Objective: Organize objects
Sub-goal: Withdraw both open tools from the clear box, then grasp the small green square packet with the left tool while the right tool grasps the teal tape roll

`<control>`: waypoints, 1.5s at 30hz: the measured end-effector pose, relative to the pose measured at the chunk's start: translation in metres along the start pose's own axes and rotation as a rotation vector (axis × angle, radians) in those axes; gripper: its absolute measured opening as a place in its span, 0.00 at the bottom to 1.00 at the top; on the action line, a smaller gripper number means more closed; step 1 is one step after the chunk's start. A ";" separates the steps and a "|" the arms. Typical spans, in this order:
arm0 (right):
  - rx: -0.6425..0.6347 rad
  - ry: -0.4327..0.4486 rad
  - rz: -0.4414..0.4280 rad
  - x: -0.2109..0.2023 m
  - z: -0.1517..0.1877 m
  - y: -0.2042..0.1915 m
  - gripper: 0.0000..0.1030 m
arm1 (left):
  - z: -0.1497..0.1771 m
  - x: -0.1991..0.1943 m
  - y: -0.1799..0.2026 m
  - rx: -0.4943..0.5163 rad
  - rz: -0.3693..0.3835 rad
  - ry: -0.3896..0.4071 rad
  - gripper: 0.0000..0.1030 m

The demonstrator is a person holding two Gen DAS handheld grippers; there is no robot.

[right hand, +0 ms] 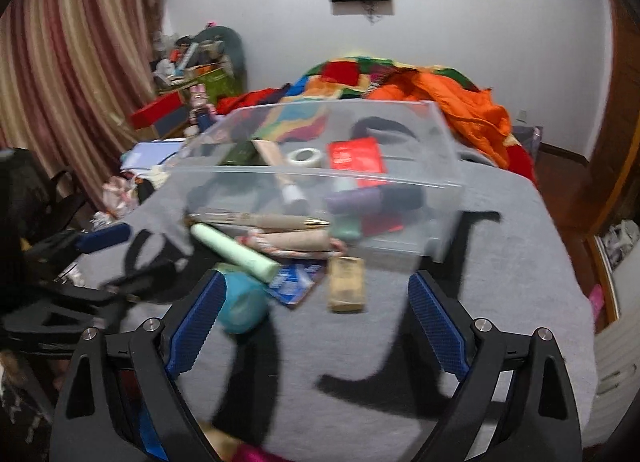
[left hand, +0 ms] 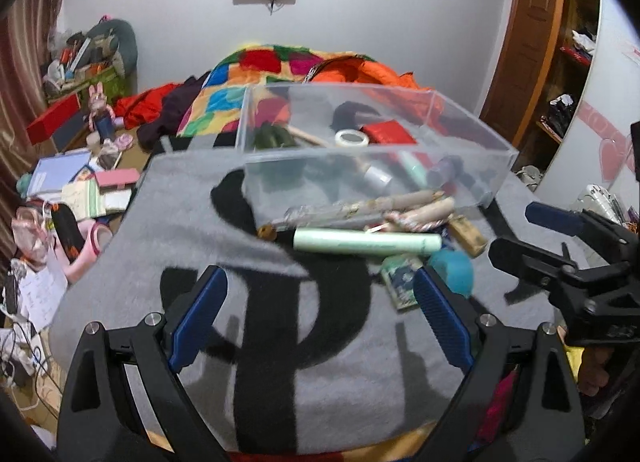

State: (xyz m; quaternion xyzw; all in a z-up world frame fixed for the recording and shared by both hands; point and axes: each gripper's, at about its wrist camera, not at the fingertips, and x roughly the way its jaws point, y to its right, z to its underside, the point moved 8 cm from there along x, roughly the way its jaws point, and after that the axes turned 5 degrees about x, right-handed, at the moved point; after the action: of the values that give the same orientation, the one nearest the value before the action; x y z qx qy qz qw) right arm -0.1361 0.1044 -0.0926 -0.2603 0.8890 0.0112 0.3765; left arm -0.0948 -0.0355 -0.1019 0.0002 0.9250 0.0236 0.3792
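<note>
I am holding both tools, left tool and right tool, released over fuzzy grey blanket, facing clear plastic box.

Bare grey blanket ahead (small items crowd the clear bin).

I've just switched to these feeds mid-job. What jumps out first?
A clear plastic bin on the grey blanket already holds a tape roll and a red packet. Loose items lie before it, notably a pale green tube and a teal ball. Both claws are open.
</note>
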 end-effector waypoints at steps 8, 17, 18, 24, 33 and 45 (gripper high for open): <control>-0.035 -0.085 -0.045 0.026 0.014 -0.033 0.57 | 0.019 0.005 -0.012 -0.017 -0.019 -0.033 0.82; -0.020 -0.104 -0.064 0.026 0.023 -0.028 0.31 | 0.018 0.009 0.005 0.000 0.037 -0.042 0.82; -0.018 -0.098 -0.063 0.024 0.023 -0.026 0.30 | 0.017 0.011 0.009 0.006 0.040 -0.044 0.82; -0.013 -0.081 -0.057 0.018 0.024 -0.017 0.15 | 0.011 0.015 0.033 0.048 0.071 -0.044 0.82; 0.050 -0.045 -0.032 0.003 0.020 0.012 0.15 | 0.002 0.039 0.052 0.045 0.097 -0.083 0.47; 0.056 -0.024 -0.031 -0.002 0.012 0.014 0.15 | 0.005 0.026 0.043 0.007 0.099 -0.056 0.23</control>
State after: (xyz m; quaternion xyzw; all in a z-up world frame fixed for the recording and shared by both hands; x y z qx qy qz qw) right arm -0.1333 0.1200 -0.1026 -0.2634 0.8803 -0.0164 0.3943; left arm -0.1104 0.0078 -0.1216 0.0479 0.9129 0.0389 0.4035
